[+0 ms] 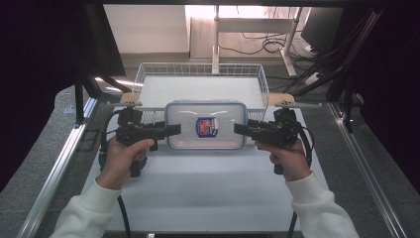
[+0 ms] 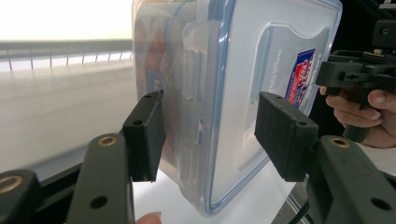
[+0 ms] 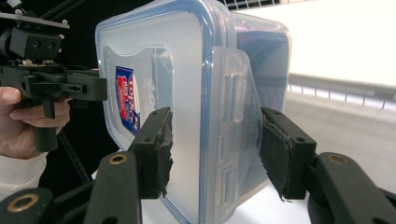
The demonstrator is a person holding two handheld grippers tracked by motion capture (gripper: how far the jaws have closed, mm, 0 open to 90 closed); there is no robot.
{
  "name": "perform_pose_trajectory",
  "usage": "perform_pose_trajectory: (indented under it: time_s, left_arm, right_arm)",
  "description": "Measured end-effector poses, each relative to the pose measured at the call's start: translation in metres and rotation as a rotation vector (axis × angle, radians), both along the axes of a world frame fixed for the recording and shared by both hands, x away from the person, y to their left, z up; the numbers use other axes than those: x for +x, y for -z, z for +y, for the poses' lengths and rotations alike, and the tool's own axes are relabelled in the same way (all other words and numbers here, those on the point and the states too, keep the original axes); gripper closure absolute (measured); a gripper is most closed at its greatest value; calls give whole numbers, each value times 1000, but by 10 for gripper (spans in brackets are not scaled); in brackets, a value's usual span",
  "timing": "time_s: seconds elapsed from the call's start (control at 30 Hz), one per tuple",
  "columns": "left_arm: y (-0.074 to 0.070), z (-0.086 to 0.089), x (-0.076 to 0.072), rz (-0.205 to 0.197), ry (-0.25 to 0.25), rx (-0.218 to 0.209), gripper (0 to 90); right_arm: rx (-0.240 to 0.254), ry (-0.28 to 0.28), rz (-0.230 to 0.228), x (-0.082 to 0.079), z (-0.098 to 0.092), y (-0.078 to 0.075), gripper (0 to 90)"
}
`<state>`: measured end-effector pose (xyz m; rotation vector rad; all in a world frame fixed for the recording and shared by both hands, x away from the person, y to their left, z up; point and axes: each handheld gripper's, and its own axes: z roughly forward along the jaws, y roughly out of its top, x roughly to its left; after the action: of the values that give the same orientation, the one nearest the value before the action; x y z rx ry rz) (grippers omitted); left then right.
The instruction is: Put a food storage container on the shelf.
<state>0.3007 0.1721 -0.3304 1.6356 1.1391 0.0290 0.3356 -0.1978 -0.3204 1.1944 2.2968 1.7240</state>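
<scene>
Left gripper (image 1: 174, 130), centre-left of the high view, clamped on the left short end of the clear rectangular plastic food container with blue-rimmed lid (image 1: 206, 125). Container dead centre, lid up, just below the white wire basket (image 1: 263, 85) above the white table mat (image 1: 208, 188). Right gripper (image 1: 238, 129), centre-right, clamped on the opposite end, pads (image 3: 159, 149) pressed against lid and base.
</scene>
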Motion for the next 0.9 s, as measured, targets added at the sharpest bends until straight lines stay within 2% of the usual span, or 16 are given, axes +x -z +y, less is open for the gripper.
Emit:
perform_pose_trajectory:
  time_s: [0.3, 0.53, 0.9]
  left_arm:
    - [-17, 1, 10, -24, 5, 8, 437]
    - [-29, 4, 21, -32, 3, 4, 438]
    - [-43, 11, 50, -30, 8, -6, 443]
  right_arm:
    - [-1, -5, -28, 11, 1, -19, 464]
    - [2, -6, -37, 21, 3, -28, 464]
    - [-4, -13, -37, 50, 9, -45, 464]
